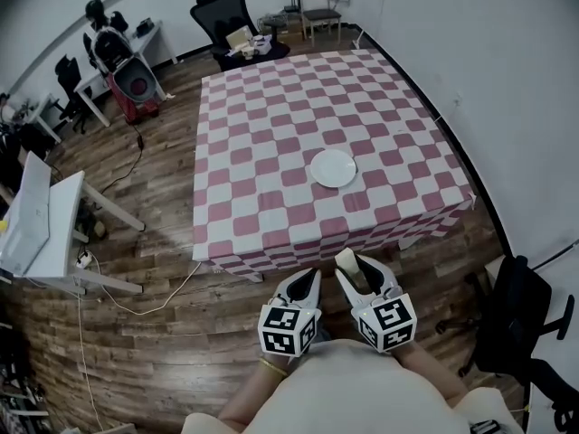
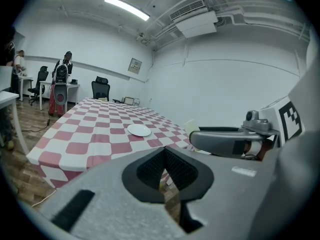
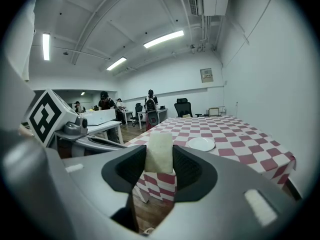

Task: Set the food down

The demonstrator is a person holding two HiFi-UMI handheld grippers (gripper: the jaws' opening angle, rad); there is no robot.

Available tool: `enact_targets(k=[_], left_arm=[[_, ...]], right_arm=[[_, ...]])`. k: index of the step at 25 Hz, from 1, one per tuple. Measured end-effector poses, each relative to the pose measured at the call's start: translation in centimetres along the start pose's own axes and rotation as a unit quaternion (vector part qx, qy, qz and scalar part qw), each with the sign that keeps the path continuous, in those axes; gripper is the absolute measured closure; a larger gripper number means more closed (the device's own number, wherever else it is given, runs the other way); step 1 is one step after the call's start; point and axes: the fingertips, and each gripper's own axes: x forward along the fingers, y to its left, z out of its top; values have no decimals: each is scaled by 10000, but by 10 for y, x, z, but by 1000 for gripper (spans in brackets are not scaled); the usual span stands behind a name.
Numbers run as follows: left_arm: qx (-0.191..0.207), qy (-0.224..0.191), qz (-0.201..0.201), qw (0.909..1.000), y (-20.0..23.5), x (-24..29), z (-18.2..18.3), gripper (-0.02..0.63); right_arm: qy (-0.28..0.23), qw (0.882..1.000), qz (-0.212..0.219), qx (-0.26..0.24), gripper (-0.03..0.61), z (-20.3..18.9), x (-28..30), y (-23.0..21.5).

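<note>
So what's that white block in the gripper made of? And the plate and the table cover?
The white block in the right gripper has a rough, grainy matte face, so maybe rice cake or sponge; it's hard to say. The plate is smooth plain white, likely ceramic or plastic. The table cover looks like checked cloth or vinyl, since it drapes over the edges.

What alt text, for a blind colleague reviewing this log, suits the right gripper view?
The right gripper is shut on a pale rectangular piece of food, held upright between its jaws. Beyond stands a table under a red-and-white checked cloth, with a white plate on it.
</note>
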Motion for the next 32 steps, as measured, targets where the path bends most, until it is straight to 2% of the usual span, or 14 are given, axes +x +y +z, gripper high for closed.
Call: enact_targets(k=[32], left_arm=[[169,124,-333,9992,111,58,59,607]], right_arm=[[-8,9991,-416,77,408,41,128,-23]])
